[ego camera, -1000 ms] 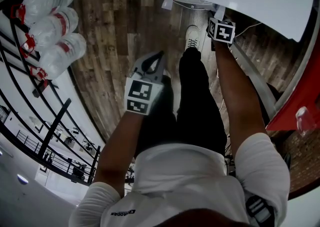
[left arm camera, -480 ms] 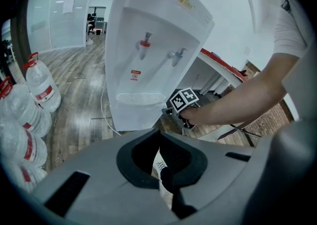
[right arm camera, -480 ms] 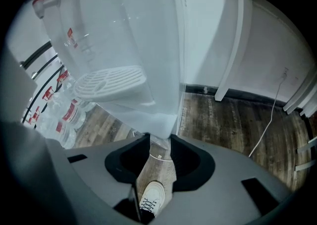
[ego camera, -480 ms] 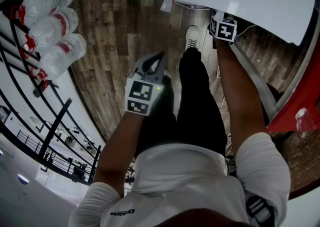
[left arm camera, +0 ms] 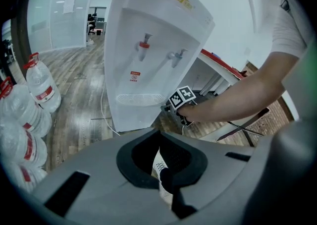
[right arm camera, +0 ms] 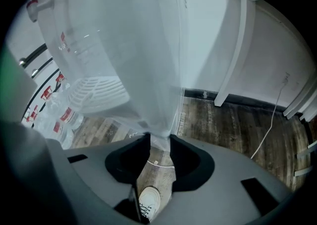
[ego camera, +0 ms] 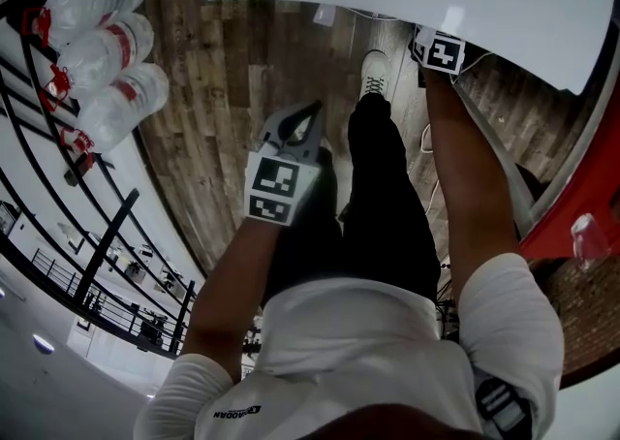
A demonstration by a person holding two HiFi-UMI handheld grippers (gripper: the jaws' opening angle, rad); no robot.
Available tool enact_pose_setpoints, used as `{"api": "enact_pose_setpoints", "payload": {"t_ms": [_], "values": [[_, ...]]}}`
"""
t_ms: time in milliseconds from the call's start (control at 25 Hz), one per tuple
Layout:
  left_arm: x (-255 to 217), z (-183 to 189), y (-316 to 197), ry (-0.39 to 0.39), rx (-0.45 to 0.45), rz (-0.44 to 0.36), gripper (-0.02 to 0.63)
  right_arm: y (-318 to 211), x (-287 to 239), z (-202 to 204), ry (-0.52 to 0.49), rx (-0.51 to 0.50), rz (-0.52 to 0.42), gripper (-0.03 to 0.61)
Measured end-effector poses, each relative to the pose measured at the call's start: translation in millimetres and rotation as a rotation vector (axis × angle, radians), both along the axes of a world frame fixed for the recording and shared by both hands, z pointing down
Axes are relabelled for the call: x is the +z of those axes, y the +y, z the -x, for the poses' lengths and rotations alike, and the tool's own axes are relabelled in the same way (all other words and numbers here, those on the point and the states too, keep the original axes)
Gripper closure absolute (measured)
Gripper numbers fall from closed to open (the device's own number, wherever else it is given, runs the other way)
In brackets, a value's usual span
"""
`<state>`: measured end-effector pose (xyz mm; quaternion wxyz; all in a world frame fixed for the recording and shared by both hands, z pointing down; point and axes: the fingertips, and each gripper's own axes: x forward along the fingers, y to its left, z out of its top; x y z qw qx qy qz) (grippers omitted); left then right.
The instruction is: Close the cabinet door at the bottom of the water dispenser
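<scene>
**Right gripper on the dispenser's low door, mostly hidden from above**

From the head view, the white top of the water dispenser covers the cabinet door and the right jaws. In the right gripper view, the right gripper is clamped on the blurred white edge of the cabinet door, low at the dispenser's front corner. Whether the door sits flush cannot be told. The left gripper hangs apart over the wood floor, jaws together and empty. Water bottles lie at the left and a white shoe stands below. The yellow logo and red label are too small to read.
</scene>
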<state>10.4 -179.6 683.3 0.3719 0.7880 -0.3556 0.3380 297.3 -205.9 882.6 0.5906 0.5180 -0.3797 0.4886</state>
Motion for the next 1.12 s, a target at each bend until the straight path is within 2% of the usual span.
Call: {"api": "enact_pose_setpoints", "payload": {"t_ms": [40, 120, 160, 200, 280, 320, 360, 480, 520, 800, 960, 1120], "values": [[-1, -1, 0, 0.000, 0.002, 0.000, 0.617, -20, 4, 12, -0.070, -0.023, -0.096, 0.439], [-1, 0, 1, -0.002, 0.003, -0.003, 0.617, -83, 14, 51, -0.287, -0.097, -0.404, 0.444], [-2, 0, 1, -0.002, 0.001, -0.005, 0.617, -97, 17, 57, -0.326, -0.112, -0.470, 0.445], [-2, 0, 1, -0.001, -0.002, -0.006, 0.617, -85, 16, 47, -0.268, -0.096, -0.406, 0.445], [-4, 2, 1, -0.001, -0.007, -0.008, 0.617, -27, 8, 5, -0.039, -0.028, -0.120, 0.445], [-5, 4, 1, -0.002, -0.008, -0.010, 0.617, -14, 7, -4, 0.010, -0.016, -0.060, 0.445], [-6, 5, 2, -0.003, -0.009, -0.014, 0.617, -20, 9, 0, -0.015, -0.037, -0.102, 0.445], [-13, 9, 4, -0.003, -0.017, -0.023, 0.617, -95, 17, 53, -0.289, -0.202, -0.529, 0.446], [-17, 10, 5, -0.003, -0.019, -0.027, 0.617, -106, 13, 66, -0.349, -0.233, -0.605, 0.451], [-67, 25, 3, 0.044, -0.030, -0.101, 0.617, -85, -57, 104, -0.437, -0.247, -0.662, 0.542], [-100, 42, 0, 0.065, -0.028, -0.168, 0.617, -72, -112, 141, -0.575, -0.224, -0.714, 0.555], [-141, 64, 19, 0.069, -0.028, -0.210, 0.617, -35, -182, 177, -0.695, -0.187, -0.780, 0.555]]}}
